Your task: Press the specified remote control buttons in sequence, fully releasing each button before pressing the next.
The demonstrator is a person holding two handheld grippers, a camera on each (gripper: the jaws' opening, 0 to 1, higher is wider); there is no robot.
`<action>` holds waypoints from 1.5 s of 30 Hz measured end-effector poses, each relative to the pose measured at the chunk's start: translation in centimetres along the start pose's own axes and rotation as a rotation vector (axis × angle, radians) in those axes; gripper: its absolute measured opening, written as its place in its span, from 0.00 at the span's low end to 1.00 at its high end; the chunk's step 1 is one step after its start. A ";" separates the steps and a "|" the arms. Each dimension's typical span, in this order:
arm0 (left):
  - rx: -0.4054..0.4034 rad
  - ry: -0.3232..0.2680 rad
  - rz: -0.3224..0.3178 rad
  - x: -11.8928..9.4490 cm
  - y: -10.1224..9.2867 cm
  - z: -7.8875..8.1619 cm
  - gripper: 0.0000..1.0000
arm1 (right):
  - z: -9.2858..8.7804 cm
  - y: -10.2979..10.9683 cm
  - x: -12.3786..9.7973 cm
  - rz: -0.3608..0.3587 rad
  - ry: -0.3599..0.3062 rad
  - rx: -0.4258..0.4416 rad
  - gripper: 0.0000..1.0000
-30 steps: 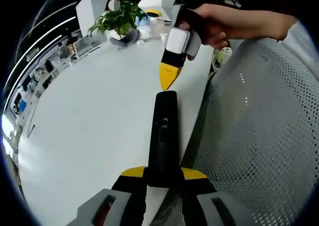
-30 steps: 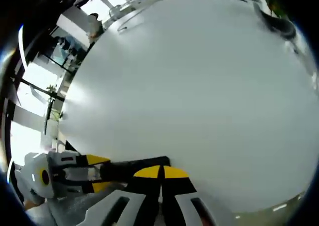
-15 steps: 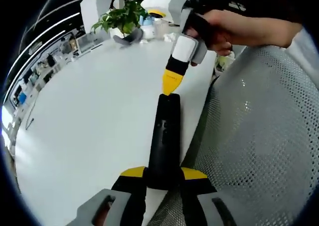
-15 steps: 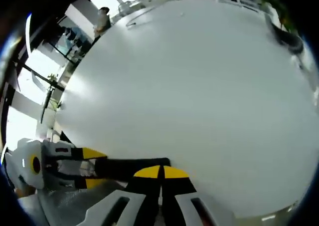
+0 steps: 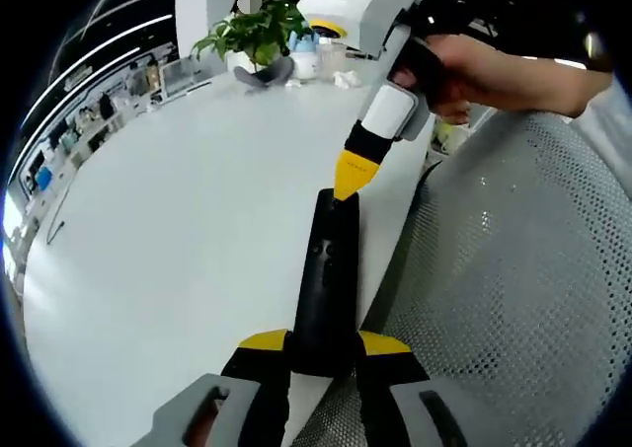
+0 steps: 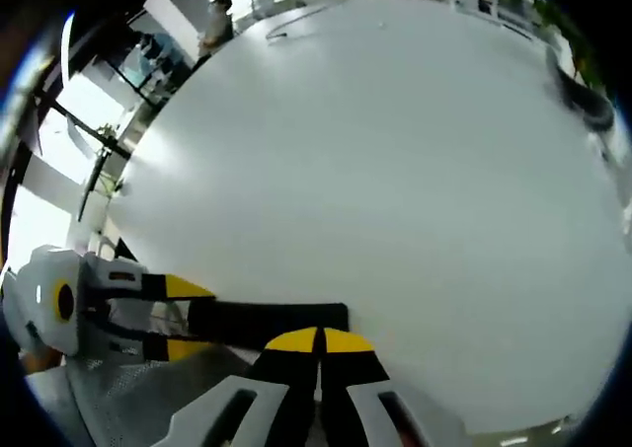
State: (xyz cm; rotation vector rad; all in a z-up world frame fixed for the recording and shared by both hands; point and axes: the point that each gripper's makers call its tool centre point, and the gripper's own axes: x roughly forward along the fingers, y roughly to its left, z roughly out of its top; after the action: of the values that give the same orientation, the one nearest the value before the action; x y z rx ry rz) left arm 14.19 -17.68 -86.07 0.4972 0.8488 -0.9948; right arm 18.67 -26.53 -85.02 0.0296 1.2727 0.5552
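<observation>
The left gripper (image 5: 323, 353) had its jaws clamped on the near end of the remote control (image 5: 327, 269), a long, slim, matte black bar with a couple of small buttons down its face. In the left gripper view the remote pointed away over the edge of the white table (image 5: 178, 220), and the right gripper (image 5: 352, 181) came down from the upper right with its jaws shut together, its yellow tip touching the far end of the remote. A person's hand (image 5: 464, 67) held that gripper's dark handle. A grey mesh chair back (image 5: 513, 289), perforated with fine holes, lay to the right of the table. At the far end of the table were a potted green plant (image 5: 252, 33), a dark curved object and some small white items, too small to tell apart.

The right gripper view showed the remote control (image 6: 267, 321) from the side, lying sideways just above the right gripper's (image 6: 318, 340) own closed yellow-tipped jaws, with the left gripper (image 6: 158, 314) gripping its left end between yellow pads on a white body. That view also took in the smooth, glossy table top (image 6: 395, 171) from above, bright windows at the left and a standing person (image 6: 215, 18) far off beyond the table edge.
</observation>
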 end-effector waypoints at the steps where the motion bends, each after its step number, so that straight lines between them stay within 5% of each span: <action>1: 0.011 0.000 0.001 0.0 0.0 0.0 0.25 | 0.1 -0.1 0.0 -0.008 -0.004 -0.003 0.00; 10: 0.006 -0.006 0.005 0.0 0.0 0.1 0.25 | 0.9 -0.2 -0.4 -0.032 -0.060 -0.042 0.00; 15: 0.007 -0.011 0.006 0.0 0.0 0.1 0.25 | 0.4 -0.4 0.1 -0.029 -0.033 -0.037 0.00; 25: 0.009 -0.023 0.003 0.0 0.1 0.1 0.25 | 0.4 -0.4 0.1 -0.017 -0.033 -0.015 0.00; 33: 0.006 -0.032 0.002 0.1 0.1 0.2 0.25 | 0.5 -0.7 0.0 0.037 -0.035 0.092 0.00; 45: 0.001 -0.041 0.003 0.2 0.2 0.3 0.25 | 0.9 0.1 -0.2 0.061 -0.053 0.088 0.00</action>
State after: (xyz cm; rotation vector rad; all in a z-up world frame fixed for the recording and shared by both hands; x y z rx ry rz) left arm 14.51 -17.89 -86.03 0.4772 0.8107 -0.9999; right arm 19.37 -26.27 -84.53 0.1557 1.2473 0.5475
